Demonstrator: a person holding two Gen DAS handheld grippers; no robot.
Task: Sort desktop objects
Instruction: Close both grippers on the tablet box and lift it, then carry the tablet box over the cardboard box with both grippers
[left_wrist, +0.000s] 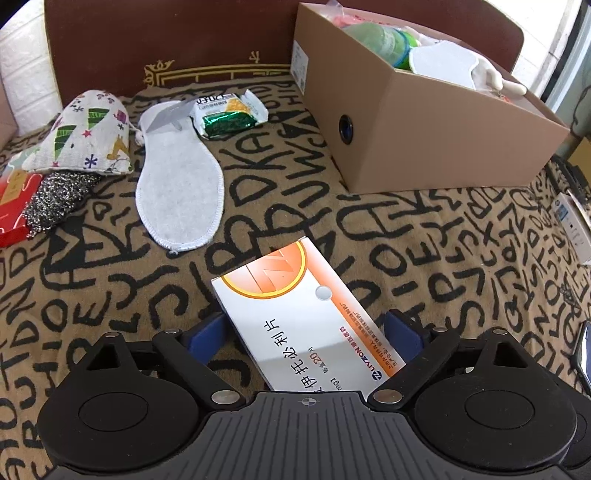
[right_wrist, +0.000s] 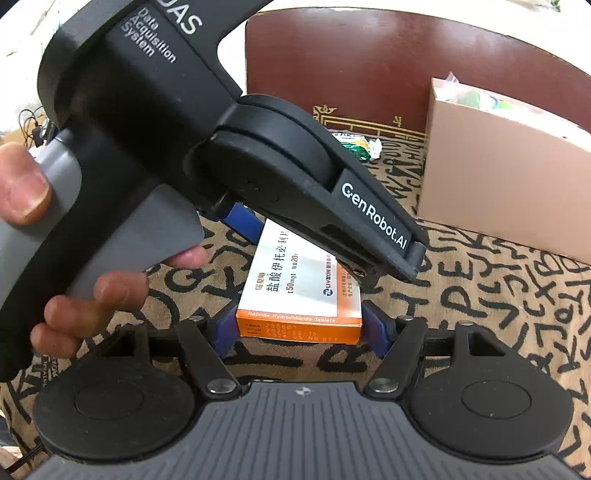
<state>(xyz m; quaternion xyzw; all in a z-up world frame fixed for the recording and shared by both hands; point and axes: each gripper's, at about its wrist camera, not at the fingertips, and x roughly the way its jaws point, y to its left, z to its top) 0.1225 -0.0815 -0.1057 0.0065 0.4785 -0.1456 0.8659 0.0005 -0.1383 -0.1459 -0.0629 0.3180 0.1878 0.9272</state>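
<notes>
Left wrist view: the left gripper (left_wrist: 304, 334) has its jaws spread around a white-and-orange medicine box (left_wrist: 299, 314) lying at lower centre on the lettered worktop cloth (left_wrist: 424, 240); whether they touch it cannot be told. A cardboard box (left_wrist: 424, 122) stands upper right.

Right wrist view: the right gripper (right_wrist: 297, 326) straddles the same medicine box (right_wrist: 301, 291) at centre, jaws spread just beside its orange end. A hand (right_wrist: 55, 258) at left holds the left gripper (right_wrist: 295, 236).

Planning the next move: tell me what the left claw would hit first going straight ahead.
The white-and-orange medicine box, already lying between the left claw's open fingers; beyond it, probably the lettered cloth.

Letter-print cloth (left_wrist: 332, 236) bears medicine box (left_wrist: 295, 314), insole (left_wrist: 177, 188), cardboard box (left_wrist: 424, 140) — also a pouch (left_wrist: 88, 133), scourer (left_wrist: 55, 199).
</notes>
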